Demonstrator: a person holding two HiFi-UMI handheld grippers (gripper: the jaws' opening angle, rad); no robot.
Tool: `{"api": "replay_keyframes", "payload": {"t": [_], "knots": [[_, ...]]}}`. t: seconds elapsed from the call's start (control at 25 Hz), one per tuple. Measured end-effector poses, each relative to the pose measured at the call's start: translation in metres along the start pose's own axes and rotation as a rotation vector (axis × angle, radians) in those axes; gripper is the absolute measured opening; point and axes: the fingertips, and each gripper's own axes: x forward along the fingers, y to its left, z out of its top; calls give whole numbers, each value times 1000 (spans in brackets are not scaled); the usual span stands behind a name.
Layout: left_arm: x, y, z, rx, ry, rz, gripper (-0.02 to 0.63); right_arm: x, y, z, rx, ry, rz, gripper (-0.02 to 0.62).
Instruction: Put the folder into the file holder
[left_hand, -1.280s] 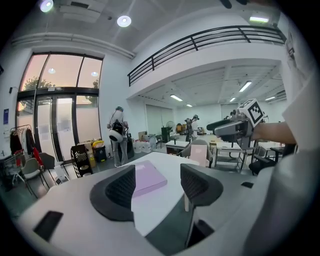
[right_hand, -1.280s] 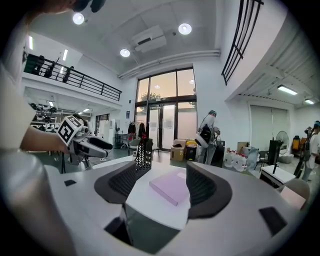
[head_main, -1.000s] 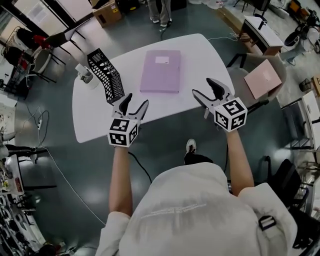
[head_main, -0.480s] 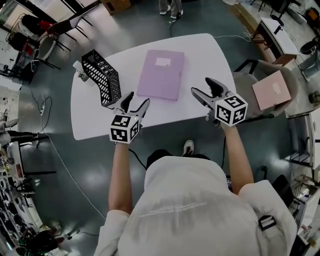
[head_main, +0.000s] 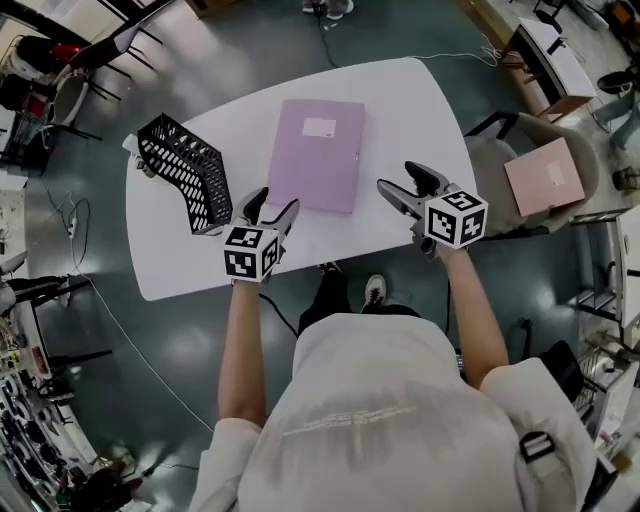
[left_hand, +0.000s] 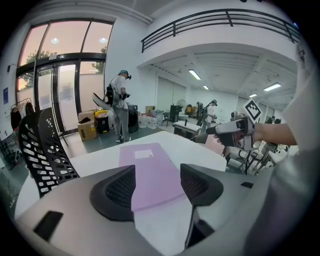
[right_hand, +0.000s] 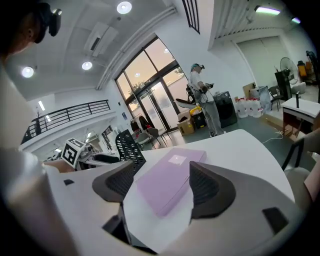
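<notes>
Two grippers hover over the near edge of the tabletop (head_main: 420, 110), and neither touches anything. The left gripper (head_main: 272, 203) has its jaws partly spread with only air between the pads. The right gripper (head_main: 400, 178) is spread wide and is just as empty.

The purple folder (head_main: 315, 155) lies flat and closed just ahead of both grippers, a little right of the left one and left of the right one.

The step in hand looks like the reach for the folder. Because it lies flat, one jaw probably has to slip under an edge. The near right corner, straight ahead of the right gripper, seems the easiest place to start. A low, shallow approach should keep the lower jaw from pushing the folder away. The pinch should sit well in from the corner so the cover does not flop open.

The black mesh file holder (head_main: 185, 185) sits ahead and to the left of the left gripper, just beside it. Nothing shows inside it through the mesh. The left gripper is well placed to steady it during insertion.
</notes>
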Motion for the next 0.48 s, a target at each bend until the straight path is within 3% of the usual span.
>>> {"api": "replay_keyframes", "payload": {"t": [0.48], "knots": [[98, 96, -20, -156, 102, -122, 304, 92, -48, -37, 219, 168, -77, 348]]}}
